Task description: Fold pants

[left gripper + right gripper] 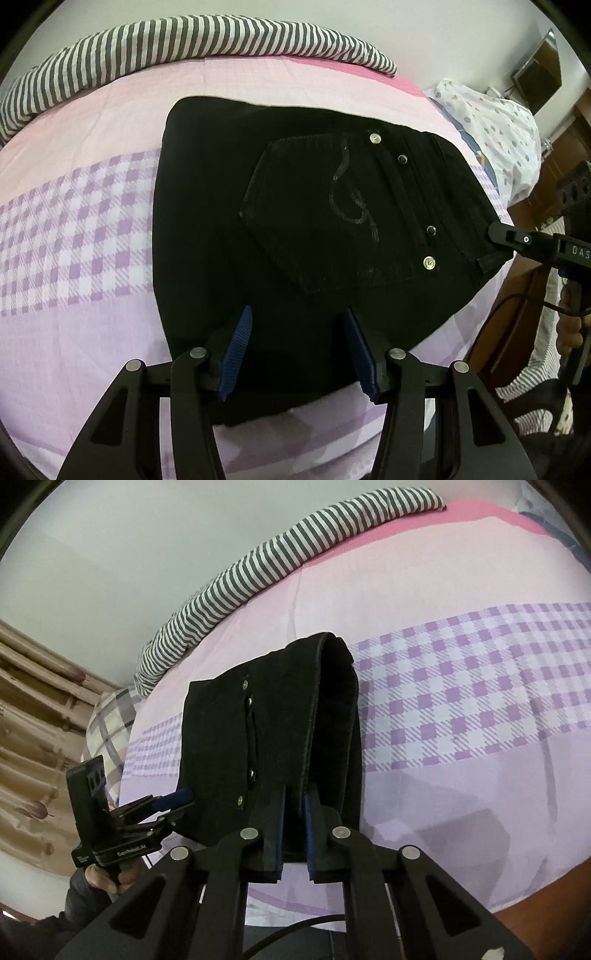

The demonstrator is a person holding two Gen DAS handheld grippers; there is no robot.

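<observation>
Nearest the left wrist camera, the left gripper (298, 350) is being held with its blue pads (236, 354) spread wide, poised above the near edge of the pants (295, 206); nothing is being gripped between them. In the right wrist view, the right gripper (294, 830) is being kept narrow, its pads pinched on the waistband edge of the pants (266, 738), which is being lifted slightly there. The folded black pants are being supported on the bed (74, 229), back pocket (314, 214) facing up. Farther off, a striped blanket (184, 40) is being seen along the bed's far edge, and a dotted pillow (495, 125) to the right.
</observation>
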